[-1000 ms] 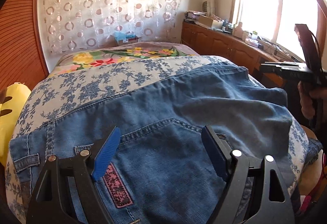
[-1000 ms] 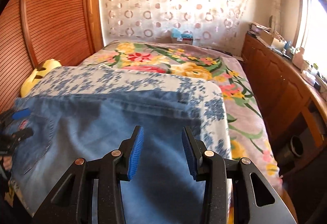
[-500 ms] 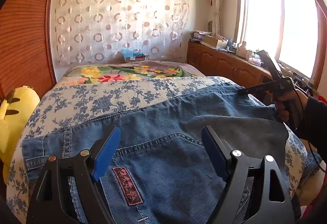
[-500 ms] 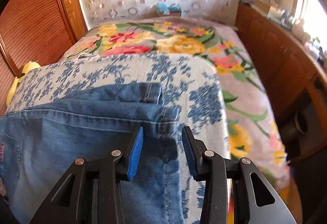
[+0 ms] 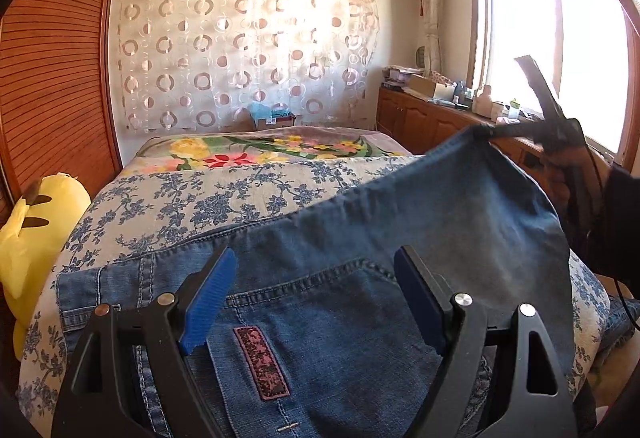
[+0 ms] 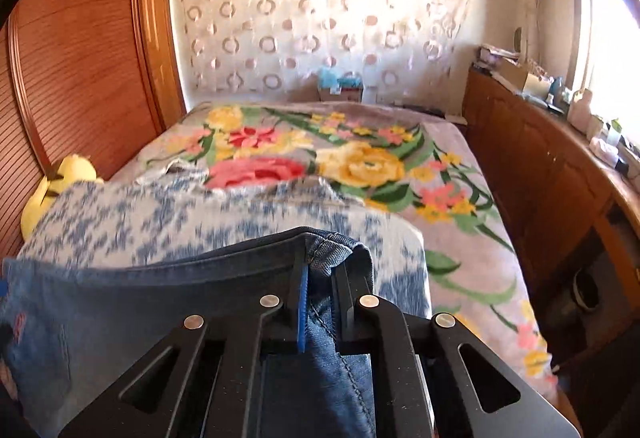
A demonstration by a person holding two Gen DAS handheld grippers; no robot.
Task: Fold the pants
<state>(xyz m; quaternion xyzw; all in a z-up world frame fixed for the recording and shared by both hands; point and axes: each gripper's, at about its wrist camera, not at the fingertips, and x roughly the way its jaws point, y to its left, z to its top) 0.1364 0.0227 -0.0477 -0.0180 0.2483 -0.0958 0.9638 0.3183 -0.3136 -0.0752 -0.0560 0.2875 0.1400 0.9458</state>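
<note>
right wrist view: right gripper, its jaws just closed and now clamped on the hem corner of the faded blue denim pants, cloth bunched between the pads.
why there: a pinch at the leg end looks like the start of carrying it over toward the waist.
left wrist view: left gripper hovers, jaws wide apart, nothing between them, over the back pocket with the pink patch.
pants: spread on the blue-flowered quilt on the bed, one corner lifted clear.
only from the left: the raised corner hanging from the right gripper, and the hand behind it.
only from the right: the pinch itself, close up; flowered bedspread beyond.
</note>
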